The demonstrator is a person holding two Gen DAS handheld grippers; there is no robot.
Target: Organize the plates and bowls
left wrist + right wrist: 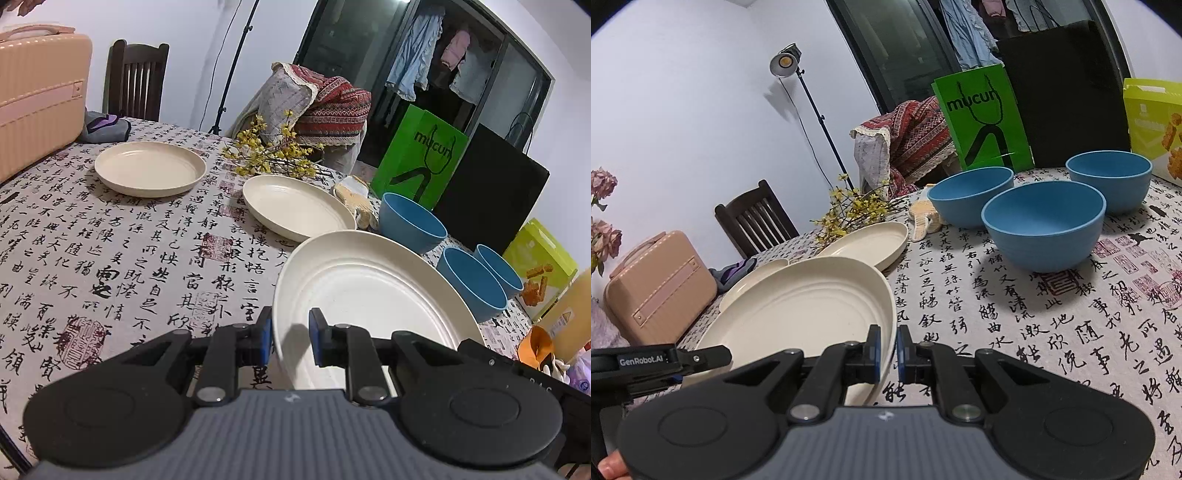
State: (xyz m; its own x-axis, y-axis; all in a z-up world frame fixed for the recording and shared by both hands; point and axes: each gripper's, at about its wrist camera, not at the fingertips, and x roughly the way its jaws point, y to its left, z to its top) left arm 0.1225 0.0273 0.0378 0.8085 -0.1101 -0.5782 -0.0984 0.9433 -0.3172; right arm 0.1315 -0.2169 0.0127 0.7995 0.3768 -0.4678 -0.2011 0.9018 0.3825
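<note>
Gripping the near plate (798, 314) by opposite rims, your left claw (290, 341) and right claw (887, 350) face two free plates far-left (bowls sit far-right).

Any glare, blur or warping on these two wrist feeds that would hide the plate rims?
Left wrist: sharp, soft shadows, no glare on the held plate; fisheye bends the doorframe. Right wrist: studio lamp shines at the lens without washing out the plate; corners vignetted.
</note>
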